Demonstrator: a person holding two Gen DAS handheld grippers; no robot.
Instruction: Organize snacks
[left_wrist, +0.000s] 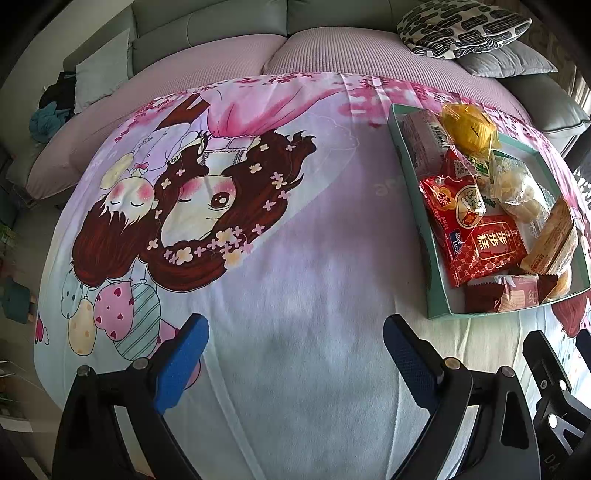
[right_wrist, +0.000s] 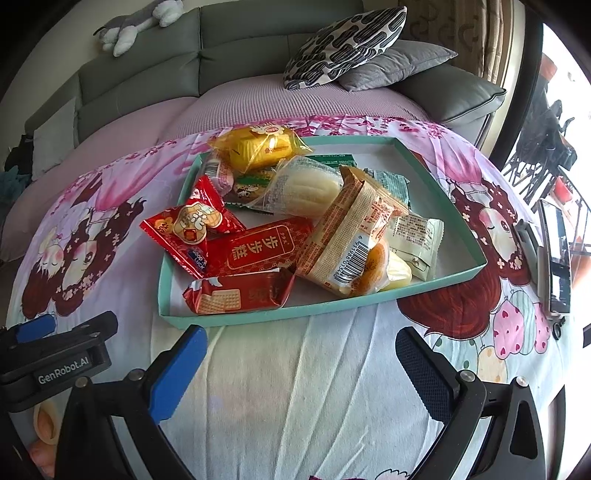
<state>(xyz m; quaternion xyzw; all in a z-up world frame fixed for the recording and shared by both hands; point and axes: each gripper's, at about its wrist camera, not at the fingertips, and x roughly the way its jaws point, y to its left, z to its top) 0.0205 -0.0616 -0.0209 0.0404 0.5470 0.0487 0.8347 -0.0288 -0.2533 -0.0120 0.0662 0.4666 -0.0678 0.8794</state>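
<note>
Right wrist: teal tray (right_wrist: 439, 286) holds snack packets (right_wrist: 258, 242); both jaws wide, empty.

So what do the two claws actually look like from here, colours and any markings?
Both match: the left claw and right claw have black angular plastic frames with round silver pivot screws, and two fingers faced with blue pads, finely textured on the inner side. In the right wrist view the left claw's black body carries white "GenRobot.AI" lettering. No cables or sleeves are visible.
</note>
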